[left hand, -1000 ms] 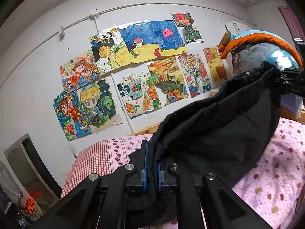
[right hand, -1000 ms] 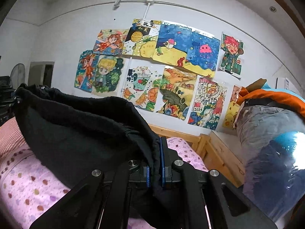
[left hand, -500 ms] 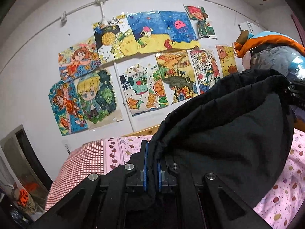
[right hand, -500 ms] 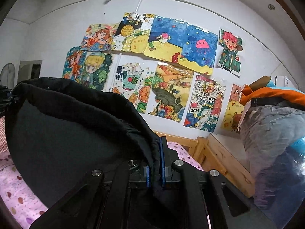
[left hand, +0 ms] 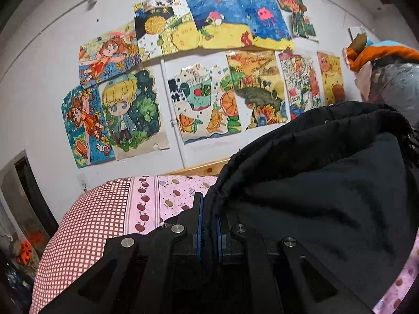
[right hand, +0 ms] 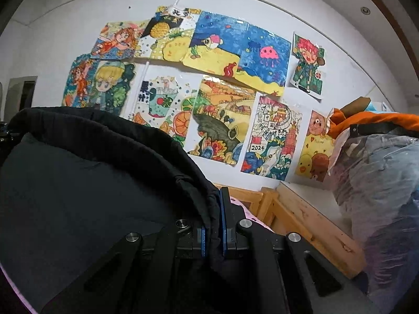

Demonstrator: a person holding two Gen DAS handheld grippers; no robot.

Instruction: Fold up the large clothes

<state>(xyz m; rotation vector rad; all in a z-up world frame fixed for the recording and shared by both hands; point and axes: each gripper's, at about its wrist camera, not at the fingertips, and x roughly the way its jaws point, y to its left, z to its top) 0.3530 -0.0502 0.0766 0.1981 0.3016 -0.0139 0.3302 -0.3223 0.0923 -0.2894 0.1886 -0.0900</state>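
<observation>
A large black garment [left hand: 327, 196] hangs stretched between my two grippers, held up above the bed. My left gripper [left hand: 209, 209] is shut on its gathered edge at the left end. My right gripper [right hand: 215, 209] is shut on the same edge at the right end; the black garment [right hand: 86, 183] fills the left half of that view. The garment's lower part is hidden below both views.
A bed with a pink patterned sheet [left hand: 172, 191] and a red checked pillow [left hand: 86, 233] lies below. A wooden bed frame [right hand: 309, 222] runs along the poster-covered wall [left hand: 209, 78]. A plastic-wrapped bundle [right hand: 379, 183] with orange fabric stands at the right.
Both grippers have risen with the garment and come closer together. The cloth now fills more of each view and hides most of the bed.
</observation>
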